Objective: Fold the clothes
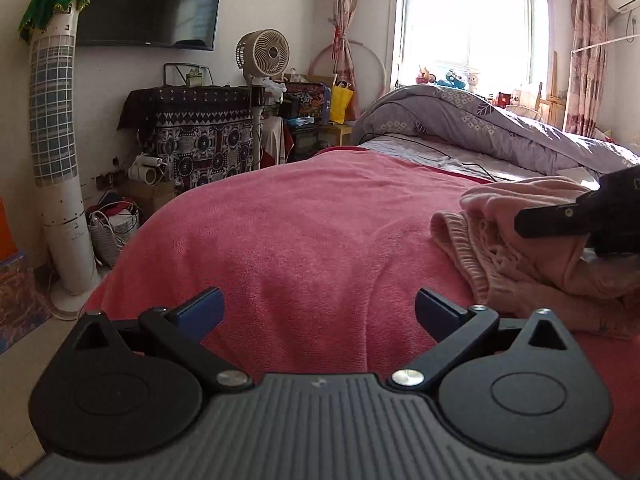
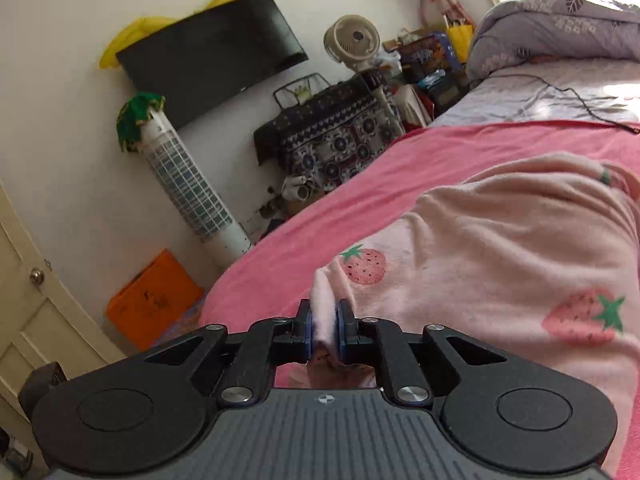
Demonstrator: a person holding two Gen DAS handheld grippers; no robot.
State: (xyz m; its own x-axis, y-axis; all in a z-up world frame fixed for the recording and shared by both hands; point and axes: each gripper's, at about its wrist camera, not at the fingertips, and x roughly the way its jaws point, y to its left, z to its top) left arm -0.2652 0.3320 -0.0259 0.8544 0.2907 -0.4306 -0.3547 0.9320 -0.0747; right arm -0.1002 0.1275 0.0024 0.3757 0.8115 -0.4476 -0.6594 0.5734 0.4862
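Now the right gripper [image 2: 325, 326] pinches only a thin edge of the pink strawberry garment [image 2: 500, 248] ahead; it could slip free, while the left gripper [image 1: 318, 310] gapes wide, empty.

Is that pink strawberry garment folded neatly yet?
No. The strawberry garment lies bunched on the pink blanket, one edge pinched in the right gripper.
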